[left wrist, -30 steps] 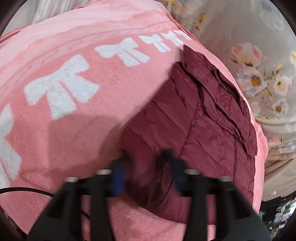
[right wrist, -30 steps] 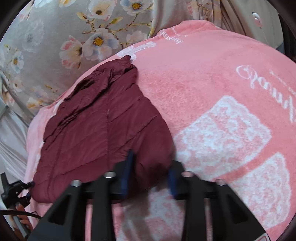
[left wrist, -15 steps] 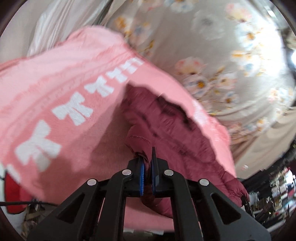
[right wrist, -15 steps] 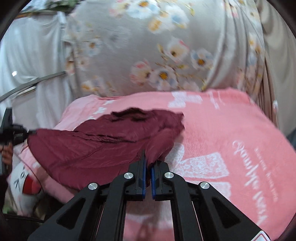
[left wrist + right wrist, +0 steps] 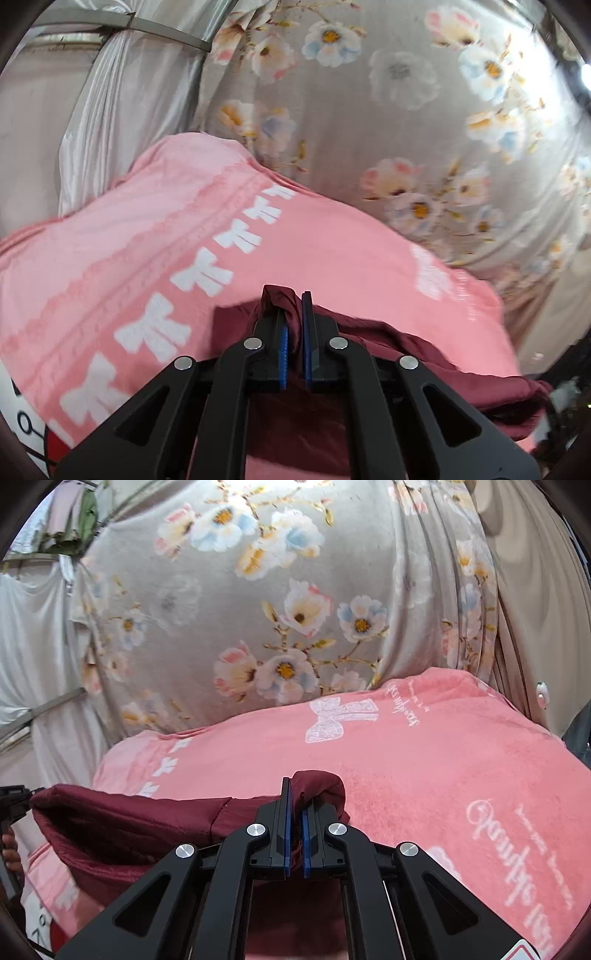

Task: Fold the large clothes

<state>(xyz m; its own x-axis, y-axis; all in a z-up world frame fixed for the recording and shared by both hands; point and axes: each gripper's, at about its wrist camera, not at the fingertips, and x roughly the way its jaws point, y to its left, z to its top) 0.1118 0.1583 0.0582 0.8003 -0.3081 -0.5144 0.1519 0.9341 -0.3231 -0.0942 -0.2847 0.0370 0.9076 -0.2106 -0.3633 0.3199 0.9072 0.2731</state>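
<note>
Both claws pinch thin bites of jacket (image 5: 424,354): left gripper (image 5: 293,332), right gripper (image 5: 295,812). Slick fabric could slip; slack sagging toward 6 o'clock onto blanket (image 5: 443,760) wrecks fold.

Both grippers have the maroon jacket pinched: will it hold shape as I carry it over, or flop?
Likely floppy: the jacket sags between the left gripper and right gripper. The shiny fabric may be slippery, so it could creep out of the pinch. It looks thin, probably light.
</note>
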